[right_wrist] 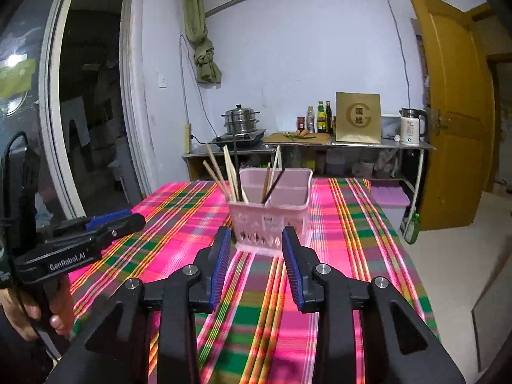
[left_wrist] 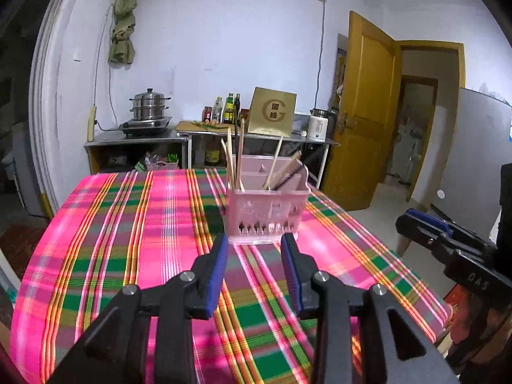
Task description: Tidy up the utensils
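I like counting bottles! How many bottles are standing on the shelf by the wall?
About 5 bottles stand in a cluster on the metal counter, between the steamer pot and the gold box. More may hide behind them.

- The tablecloth (left_wrist: 128, 256) is woven plaid cloth, matt.
- The utensil holder (left_wrist: 267, 214) is pale pink plastic, smooth, slightly translucent.
- The chopsticks (left_wrist: 231, 160) in it look like pale bare wood, with a few dark ones.
- Each gripper's fingers (right_wrist: 220, 265) are matt black plastic with ribbed blue pads and bright metal screws.
- The far steamer pot (left_wrist: 148, 105) is shiny metal.
- The door (left_wrist: 361, 112) is glossy varnished wood.
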`<state>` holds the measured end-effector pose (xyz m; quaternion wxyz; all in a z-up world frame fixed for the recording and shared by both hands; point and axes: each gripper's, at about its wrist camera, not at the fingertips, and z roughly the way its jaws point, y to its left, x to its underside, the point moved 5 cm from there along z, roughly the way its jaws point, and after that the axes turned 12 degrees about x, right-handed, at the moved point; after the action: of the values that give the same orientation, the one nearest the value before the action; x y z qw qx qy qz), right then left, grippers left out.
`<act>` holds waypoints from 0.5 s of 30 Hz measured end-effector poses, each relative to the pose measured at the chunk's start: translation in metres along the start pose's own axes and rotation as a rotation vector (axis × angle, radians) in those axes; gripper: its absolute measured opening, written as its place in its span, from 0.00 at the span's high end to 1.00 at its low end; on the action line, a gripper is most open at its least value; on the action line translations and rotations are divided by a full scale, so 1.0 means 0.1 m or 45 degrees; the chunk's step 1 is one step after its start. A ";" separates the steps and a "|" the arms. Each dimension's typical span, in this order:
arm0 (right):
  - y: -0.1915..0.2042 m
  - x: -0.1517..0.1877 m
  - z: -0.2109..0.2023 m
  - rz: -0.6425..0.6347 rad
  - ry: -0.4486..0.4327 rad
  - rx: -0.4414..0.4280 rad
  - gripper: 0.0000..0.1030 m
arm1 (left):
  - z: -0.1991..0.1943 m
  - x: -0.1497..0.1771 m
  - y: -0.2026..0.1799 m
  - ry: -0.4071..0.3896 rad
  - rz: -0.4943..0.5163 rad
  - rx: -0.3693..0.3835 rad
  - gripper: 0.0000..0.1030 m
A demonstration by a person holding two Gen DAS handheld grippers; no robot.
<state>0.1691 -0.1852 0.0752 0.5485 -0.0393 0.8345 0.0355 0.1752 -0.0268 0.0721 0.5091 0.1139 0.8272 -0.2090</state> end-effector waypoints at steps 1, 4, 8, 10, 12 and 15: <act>0.00 0.05 -0.05 -0.003 -0.002 0.008 0.67 | -0.03 0.06 -0.01 0.003 0.000 -0.007 0.65; 0.02 0.21 -0.18 0.002 0.002 0.027 0.66 | -0.13 0.22 -0.08 0.000 0.008 -0.029 0.65; 0.04 0.40 -0.32 0.013 0.003 0.049 0.65 | -0.25 0.39 -0.18 -0.011 0.007 -0.036 0.65; 0.06 0.49 -0.37 0.015 0.008 0.055 0.65 | -0.31 0.46 -0.22 -0.020 0.008 -0.037 0.65; 0.06 0.57 -0.42 0.014 0.008 0.061 0.65 | -0.37 0.53 -0.24 -0.024 0.006 -0.043 0.65; 0.10 0.69 -0.51 0.007 0.012 0.065 0.65 | -0.43 0.64 -0.28 -0.008 0.004 -0.050 0.65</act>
<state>0.0939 -0.1822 0.0325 0.5452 -0.0233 0.8378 0.0156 0.1006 -0.0337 0.0381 0.5143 0.1046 0.8292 -0.1922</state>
